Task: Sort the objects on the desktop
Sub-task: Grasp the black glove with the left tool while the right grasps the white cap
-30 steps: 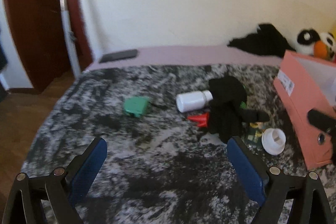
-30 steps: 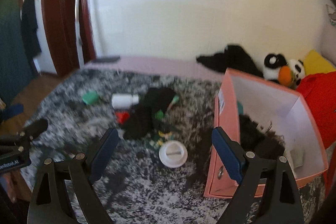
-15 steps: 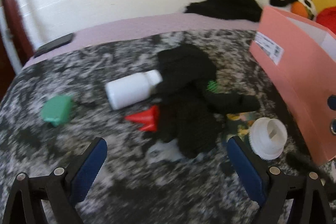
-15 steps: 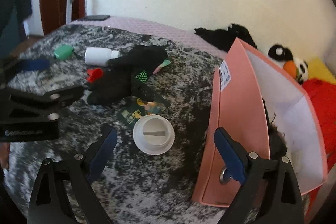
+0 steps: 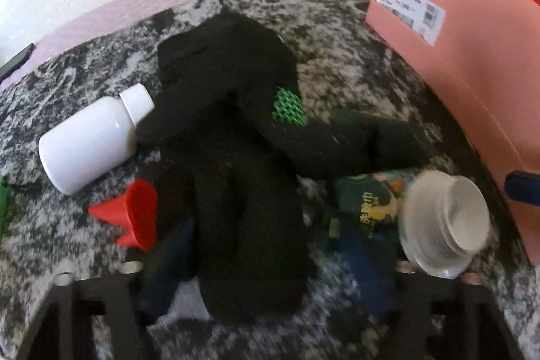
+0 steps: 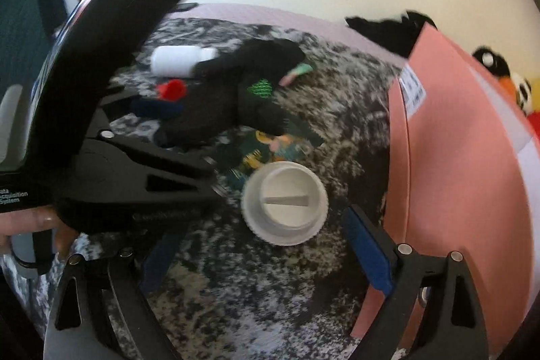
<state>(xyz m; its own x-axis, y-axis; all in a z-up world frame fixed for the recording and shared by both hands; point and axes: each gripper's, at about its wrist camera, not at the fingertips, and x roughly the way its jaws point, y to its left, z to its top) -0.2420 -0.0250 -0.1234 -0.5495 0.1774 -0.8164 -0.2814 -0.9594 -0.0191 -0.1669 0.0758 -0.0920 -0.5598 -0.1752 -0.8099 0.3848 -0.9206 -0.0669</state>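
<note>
Two grippers low over a mottled grey-and-black blanket (image 5: 337, 32), both angled downward.

Left gripper (image 5: 266, 262): jaws closing, blue pads either side of the near end of a black sock (image 5: 249, 225); blurred, contact of pads with fabric not resolvable, so treated as not yet clenched. Sock heaped with a second black sock bearing a green mesh patch (image 5: 288, 107), in the middle of the blanket. Seen from the right wrist view as a black frame at left (image 6: 135, 171), held by a hand (image 6: 30, 225).

Right gripper (image 6: 266, 255): jaws spread wide, released, nothing gripped. White threaded cap (image 6: 285, 201) lying open side up just beyond and between the pads, not touched. Same cap at near right in left wrist view (image 5: 445, 218).

White bottle (image 5: 91, 140) on its side, left of the socks, neck touching the fabric. Red funnel (image 5: 135, 213) on its side just near of the bottle, against the sock's left edge. Dark printed packet (image 5: 368, 204) flat between socks and cap, partly under both. Pink box (image 5: 472, 63) standing at right, white label on its far end. Panda plush (image 6: 503, 73) beyond the box.
</note>
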